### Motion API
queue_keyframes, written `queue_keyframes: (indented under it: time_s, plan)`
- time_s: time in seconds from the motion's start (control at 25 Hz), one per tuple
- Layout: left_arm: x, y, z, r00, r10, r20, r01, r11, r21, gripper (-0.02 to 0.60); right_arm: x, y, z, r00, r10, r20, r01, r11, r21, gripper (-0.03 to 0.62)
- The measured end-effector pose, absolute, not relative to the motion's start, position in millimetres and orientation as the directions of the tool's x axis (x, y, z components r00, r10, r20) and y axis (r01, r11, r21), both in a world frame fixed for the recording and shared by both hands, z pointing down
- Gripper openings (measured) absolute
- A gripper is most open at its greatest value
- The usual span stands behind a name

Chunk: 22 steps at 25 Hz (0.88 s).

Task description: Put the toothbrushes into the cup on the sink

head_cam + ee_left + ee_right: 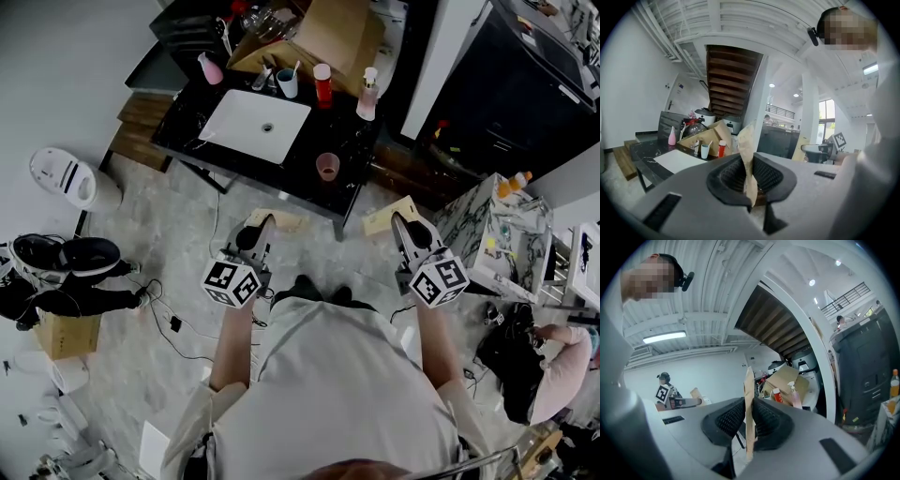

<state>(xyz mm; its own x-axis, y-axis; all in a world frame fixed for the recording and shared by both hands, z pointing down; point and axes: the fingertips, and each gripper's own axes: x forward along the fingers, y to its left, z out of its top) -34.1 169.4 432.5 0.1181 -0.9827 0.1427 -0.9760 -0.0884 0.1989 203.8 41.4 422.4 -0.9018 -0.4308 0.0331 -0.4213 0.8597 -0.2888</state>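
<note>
Left gripper (261,232) and right gripper (401,225), each clamped on a cardboard slip (747,159), hang mid-frame, well apart from the upper-centre sink (230,131), where what seem to be toothbrushes (266,77) lie beside the cup (288,84); light, stiff and likely slippery, they suit a mid-handle pinch.

The left forearm (232,352) and right forearm (433,347) reach forward side by side. The left gripper (261,228) clamps a cardboard strip (746,154); the right gripper (403,225) clamps a cardboard slat (749,404).

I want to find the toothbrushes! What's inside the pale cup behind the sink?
A thin handle sticks out of the pale cup, maybe a toothbrush. Its wall hides the rest.
</note>
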Motion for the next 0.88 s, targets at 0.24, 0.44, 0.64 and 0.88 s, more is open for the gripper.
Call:
queue_keyframes:
  time_s: [0.24, 0.44, 0.64, 0.88]
  plan:
    - [-44.0, 156.4, 431.5, 0.113, -0.983, 0.147, -0.975, -0.081, 0.208, 0.032, 197.4, 29.5, 422.0, -0.890, -0.455, 0.021, -0.439, 0.845, -0.306, 0.065]
    - [-59.2, 132.7, 433.2, 0.139, -0.979, 0.147, -0.972, -0.107, 0.208, 0.032, 185.9, 17.3, 425.4, -0.875, -0.484, 0.029, -0.468, 0.827, -0.312, 0.066]
    - [-77.7, 102.5, 436.2, 0.189, -0.970, 0.152, -0.964, -0.154, 0.217, 0.032, 173.5, -0.3, 427.0, -0.849, -0.526, 0.044, -0.511, 0.800, -0.315, 0.066]
    - [-108.7, 70.1, 447.4, 0.241, -0.956, 0.167, -0.952, -0.200, 0.231, 0.032, 144.8, -19.8, 427.5, -0.823, -0.564, 0.065, -0.555, 0.773, -0.307, 0.066]
